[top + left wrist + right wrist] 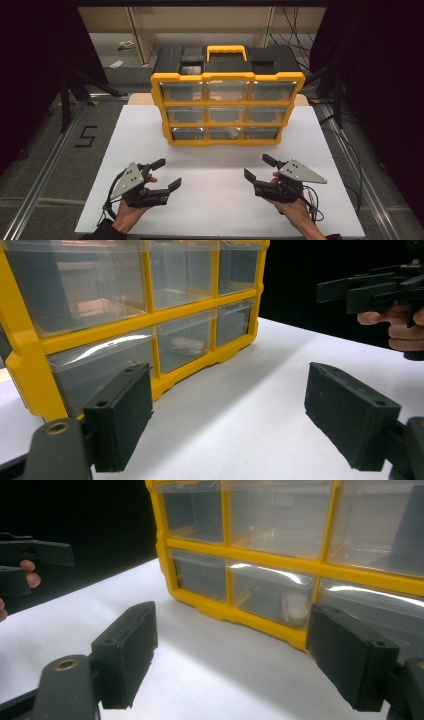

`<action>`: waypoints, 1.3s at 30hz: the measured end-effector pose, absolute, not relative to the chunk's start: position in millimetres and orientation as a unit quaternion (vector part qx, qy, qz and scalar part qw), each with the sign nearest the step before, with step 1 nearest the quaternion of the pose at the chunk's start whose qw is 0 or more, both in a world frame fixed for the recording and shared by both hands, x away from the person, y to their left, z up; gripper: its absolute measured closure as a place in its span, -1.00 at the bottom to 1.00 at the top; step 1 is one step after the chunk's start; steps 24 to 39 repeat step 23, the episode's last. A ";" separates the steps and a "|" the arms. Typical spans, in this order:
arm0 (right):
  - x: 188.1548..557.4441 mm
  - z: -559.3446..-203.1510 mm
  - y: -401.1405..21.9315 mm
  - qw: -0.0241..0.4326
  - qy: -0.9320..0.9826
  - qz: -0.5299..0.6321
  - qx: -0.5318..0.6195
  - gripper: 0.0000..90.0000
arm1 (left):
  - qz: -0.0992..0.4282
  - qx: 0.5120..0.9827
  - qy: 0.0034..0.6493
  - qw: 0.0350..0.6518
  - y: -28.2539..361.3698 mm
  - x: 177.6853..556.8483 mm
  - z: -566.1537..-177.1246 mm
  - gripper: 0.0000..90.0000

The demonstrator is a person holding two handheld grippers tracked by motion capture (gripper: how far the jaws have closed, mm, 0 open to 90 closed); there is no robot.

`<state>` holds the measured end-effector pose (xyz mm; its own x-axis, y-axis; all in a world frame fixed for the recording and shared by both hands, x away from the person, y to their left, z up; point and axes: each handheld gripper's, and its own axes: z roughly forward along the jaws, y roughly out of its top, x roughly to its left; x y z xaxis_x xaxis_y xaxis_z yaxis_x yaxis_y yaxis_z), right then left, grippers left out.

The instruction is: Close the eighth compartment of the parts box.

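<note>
A yellow-framed organizer cabinet (227,107) with a black top and a yellow carry handle (226,51) stood upright toward the 12 o'clock side of the white surface (220,200), its three rows of three clear drawers facing the person. In the high view, the left hand-held gripper (167,173) sat at about 7 o'clock on the surface, held in the person's left hand (131,210), with its jaws spread apart and holding nothing, aimed toward 2 o'clock. The right hand-held gripper (257,167) sat at about 5 o'clock, held in the right hand (292,207), its jaws likewise wide apart and empty, aimed toward 10 o'clock. Both hand-held grippers were well apart from the cabinet and from each other, with bare white surface between them. The bottom middle drawer (224,133) held a small pale object; in the left gripper view it appeared as a flattish white item (187,344) behind the clear drawer front, and in the right gripper view as a small whitish round piece (295,608) inside that drawer. What exactly it was could not be told. The other drawers looked clear, with reflections across their fronts. In the left gripper view the right hand-held gripper showed at 2 o'clock, fingers (395,325) wrapped around it. A number 5 marking (86,136) lay on the floor at 9 o'clock, beside the surface.
</note>
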<state>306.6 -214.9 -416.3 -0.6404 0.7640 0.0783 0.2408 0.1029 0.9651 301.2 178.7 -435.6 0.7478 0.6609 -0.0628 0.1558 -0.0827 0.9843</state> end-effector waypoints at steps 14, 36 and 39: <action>304.9 -417.1 -217.4 0.228 0.706 0.569 0.356 -0.52 | 0.206 0.706 0.289 0.613 178.6 301.2 -435.6 -0.58; 304.7 -417.0 -217.3 0.227 0.706 0.570 0.354 -0.51 | 0.206 0.706 0.289 0.613 178.5 301.3 -435.7 -0.58; 304.7 -417.0 -217.3 0.227 0.706 0.570 0.354 -0.51 | 0.206 0.706 0.289 0.613 178.5 301.3 -435.7 -0.58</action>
